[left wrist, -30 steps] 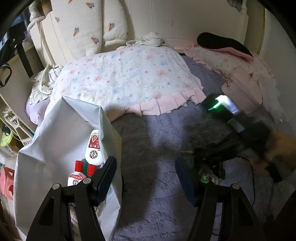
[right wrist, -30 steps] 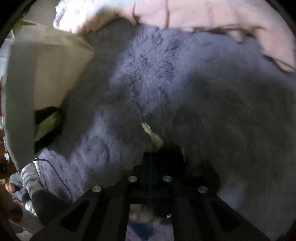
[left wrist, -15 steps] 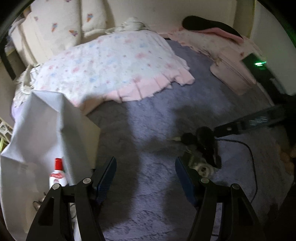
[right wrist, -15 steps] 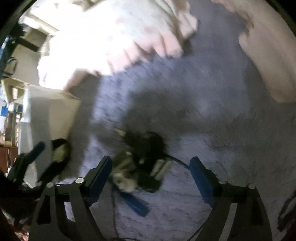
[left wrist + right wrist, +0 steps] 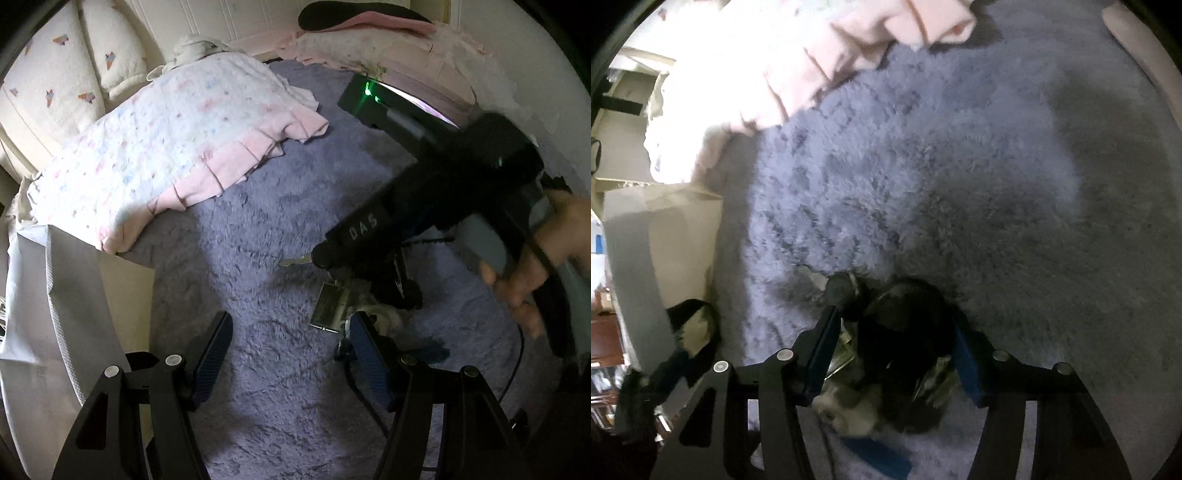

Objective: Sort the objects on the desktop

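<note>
Right gripper (image 5: 892, 347) is now straddling the key bunch (image 5: 905, 354) on the purple rug (image 5: 923, 166). Its jaws, pressed together a second ago, flew wide and have just been closing in again; the bunch is sitting between the pads, but I cannot tell if they are pressing on it yet. Reads as regrasping after a failed pinch, so the pick is not done.

Left gripper (image 5: 290, 354) is dropping toward the same pile, jaws spread and unchanged, nothing between them; its right pad is sitting just beside the metal tag (image 5: 328, 306) of the bunch. The white bag (image 5: 55, 314), likely the drop spot, is sliding out to the left edge of its view, well apart from the keys.

Risk: both grippers crowding one small tangle.
</note>
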Demonstrator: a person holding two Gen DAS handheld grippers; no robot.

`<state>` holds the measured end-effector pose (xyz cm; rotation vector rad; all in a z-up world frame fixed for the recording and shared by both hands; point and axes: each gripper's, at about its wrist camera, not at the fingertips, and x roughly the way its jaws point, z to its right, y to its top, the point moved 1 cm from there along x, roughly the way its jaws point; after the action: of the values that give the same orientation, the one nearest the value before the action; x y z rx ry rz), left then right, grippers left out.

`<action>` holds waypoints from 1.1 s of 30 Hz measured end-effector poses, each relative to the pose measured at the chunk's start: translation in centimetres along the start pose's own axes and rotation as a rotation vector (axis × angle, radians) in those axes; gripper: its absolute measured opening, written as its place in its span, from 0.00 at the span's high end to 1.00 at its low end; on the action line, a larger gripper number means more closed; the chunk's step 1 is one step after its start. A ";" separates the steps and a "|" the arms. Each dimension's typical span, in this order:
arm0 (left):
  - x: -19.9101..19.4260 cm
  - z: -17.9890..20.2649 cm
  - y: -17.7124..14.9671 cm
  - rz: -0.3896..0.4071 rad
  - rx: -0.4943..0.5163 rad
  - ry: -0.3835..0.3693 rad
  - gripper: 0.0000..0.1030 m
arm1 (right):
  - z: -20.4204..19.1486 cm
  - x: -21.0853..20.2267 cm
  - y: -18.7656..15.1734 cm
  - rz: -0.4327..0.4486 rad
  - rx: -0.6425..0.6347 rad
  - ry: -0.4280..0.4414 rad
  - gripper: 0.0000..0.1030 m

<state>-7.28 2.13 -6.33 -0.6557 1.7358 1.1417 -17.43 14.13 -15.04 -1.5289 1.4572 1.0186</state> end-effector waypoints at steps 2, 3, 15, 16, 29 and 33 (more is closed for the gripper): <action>0.1 -0.1 0.0 -0.005 -0.001 0.005 0.39 | -0.2 -0.3 -0.2 0.015 -0.008 -0.012 0.48; 0.1 -0.1 0.0 -0.007 -0.004 0.011 0.39 | -0.3 -0.4 -0.2 0.013 -0.015 -0.015 0.51; 0.7 -0.4 0.1 -0.018 -0.024 0.034 0.39 | 0.7 -4.9 0.3 0.038 0.121 0.297 0.52; 0.8 -0.5 0.1 -0.020 -0.026 0.036 0.39 | 0.8 -5.6 0.1 0.052 0.117 0.305 0.52; 2.1 0.8 0.9 0.112 0.060 0.003 0.39 | 2.8 -12.2 -2.0 0.131 0.040 0.307 0.52; 4.0 1.5 1.5 0.114 0.106 0.009 0.39 | 3.3 -12.4 -1.9 0.125 0.052 0.312 0.52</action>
<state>-9.56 4.35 -9.58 -0.5034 1.8475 1.1171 -15.90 21.93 -4.84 -1.6285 1.7998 0.8310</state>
